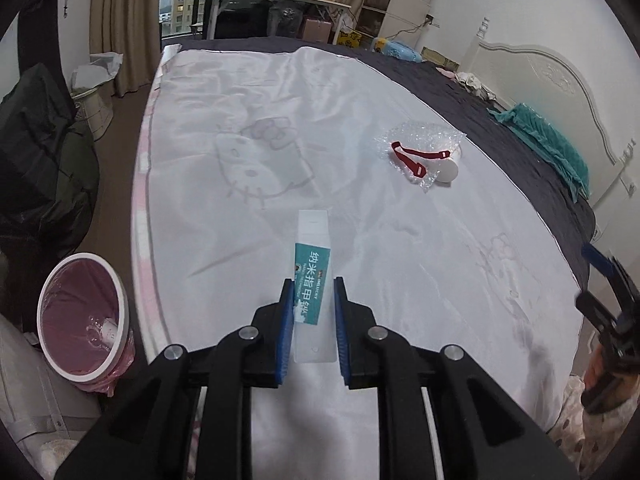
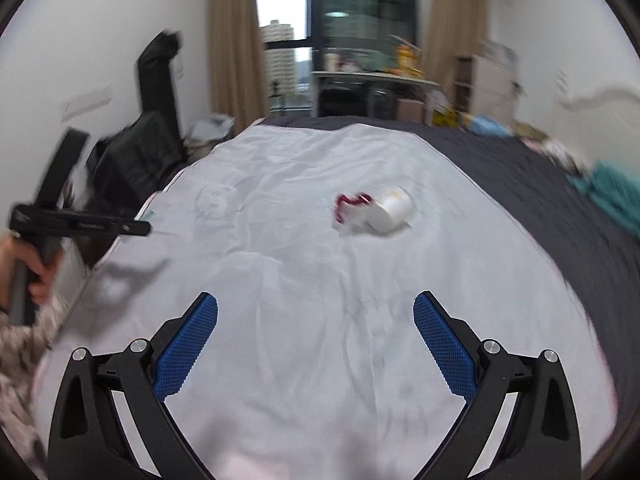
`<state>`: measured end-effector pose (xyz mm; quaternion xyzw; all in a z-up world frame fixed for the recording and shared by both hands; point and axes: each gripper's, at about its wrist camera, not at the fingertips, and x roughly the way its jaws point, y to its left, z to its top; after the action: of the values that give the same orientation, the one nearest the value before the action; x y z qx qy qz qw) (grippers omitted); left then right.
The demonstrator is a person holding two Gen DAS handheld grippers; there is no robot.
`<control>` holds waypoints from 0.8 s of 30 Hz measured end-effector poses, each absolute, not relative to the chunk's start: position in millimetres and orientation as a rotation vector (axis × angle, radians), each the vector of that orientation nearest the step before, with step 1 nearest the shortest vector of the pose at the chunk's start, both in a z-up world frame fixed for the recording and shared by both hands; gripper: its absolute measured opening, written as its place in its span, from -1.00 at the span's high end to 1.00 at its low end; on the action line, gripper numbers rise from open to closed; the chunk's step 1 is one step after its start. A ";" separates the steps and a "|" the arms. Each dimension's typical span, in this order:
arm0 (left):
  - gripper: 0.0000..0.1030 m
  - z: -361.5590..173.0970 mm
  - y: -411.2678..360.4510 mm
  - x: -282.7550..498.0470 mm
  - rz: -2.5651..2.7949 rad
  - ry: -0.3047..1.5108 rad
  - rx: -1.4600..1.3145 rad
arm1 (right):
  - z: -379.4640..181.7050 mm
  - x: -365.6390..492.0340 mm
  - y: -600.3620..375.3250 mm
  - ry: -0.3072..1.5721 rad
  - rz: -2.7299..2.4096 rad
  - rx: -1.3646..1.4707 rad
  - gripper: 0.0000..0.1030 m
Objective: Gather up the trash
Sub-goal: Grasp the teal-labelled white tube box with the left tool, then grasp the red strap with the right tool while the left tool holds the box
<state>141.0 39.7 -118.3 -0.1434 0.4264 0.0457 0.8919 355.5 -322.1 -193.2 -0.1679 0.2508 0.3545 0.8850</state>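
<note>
The left claw (image 1: 312, 292) is closed on a clear packet with a teal label (image 1: 313, 280), held above the white sheet (image 1: 360, 92) on the bed. The right claw (image 2: 316, 312) gapes wide with nothing in it. Further along the sheet lie bubble wrap (image 1: 424, 142), a red strap (image 1: 412, 160) and a white cup (image 2: 390, 210); a pink-lined bin (image 1: 82, 316) stands beside the bed.

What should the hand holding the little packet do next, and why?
Probably swing the left gripper left, over the bin, and let go there. Its jaws are shut on the clear packet, and the pink-lined bin stands open on the floor beside the bed. The right gripper is open and empty, facing the bubble wrap pile.
</note>
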 end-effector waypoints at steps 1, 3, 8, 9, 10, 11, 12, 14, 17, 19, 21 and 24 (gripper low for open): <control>0.64 -116.4 43.9 135.2 0.104 0.878 -0.303 | -193.5 367.7 -307.9 0.514 0.745 -0.396 -0.86; 0.64 -112.5 52.3 124.4 0.131 0.864 -0.305 | -198.0 407.3 -272.4 0.507 0.727 -0.500 -0.86; 0.64 -108.9 73.4 103.7 0.192 0.837 -0.359 | -210.5 485.7 -212.5 0.526 0.676 -0.638 -0.82; 0.64 -109.0 76.6 100.0 0.207 0.831 -0.368 | -214.0 497.2 -202.2 0.521 0.655 -0.676 -0.79; 0.64 -109.4 79.1 97.3 0.216 0.828 -0.375 | -217.7 507.9 -191.9 0.534 0.643 -0.710 -0.72; 0.64 -110.0 82.0 94.7 0.220 0.827 -0.385 | -221.2 515.8 -184.6 0.549 0.638 -0.732 -0.62; 0.64 -111.4 85.1 91.6 0.223 0.827 -0.397 | -225.7 523.2 -177.8 0.565 0.633 -0.759 -0.57; 0.64 -113.9 88.6 87.1 0.228 0.829 -0.408 | -235.9 531.9 -166.5 0.587 0.622 -0.825 -0.49; 0.64 -117.2 95.2 83.1 0.241 0.832 -0.418 | -255.0 535.9 -154.2 0.620 0.615 -0.949 -0.11; 0.64 -118.1 98.6 80.3 0.248 0.833 -0.423 | -264.1 535.0 -151.6 0.670 0.640 -0.988 0.46; 0.64 -118.1 102.0 79.1 0.252 0.831 -0.430 | -266.0 533.2 -154.3 0.705 0.661 -0.978 0.89; 0.64 -117.1 103.0 77.9 0.254 0.827 -0.433 | -246.6 528.1 -170.5 0.708 0.688 -0.814 0.94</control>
<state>77.9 103.0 -117.1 -0.2084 0.3974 0.1223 0.8853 528.1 -170.5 -246.6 -0.3796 0.3301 0.3212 0.8024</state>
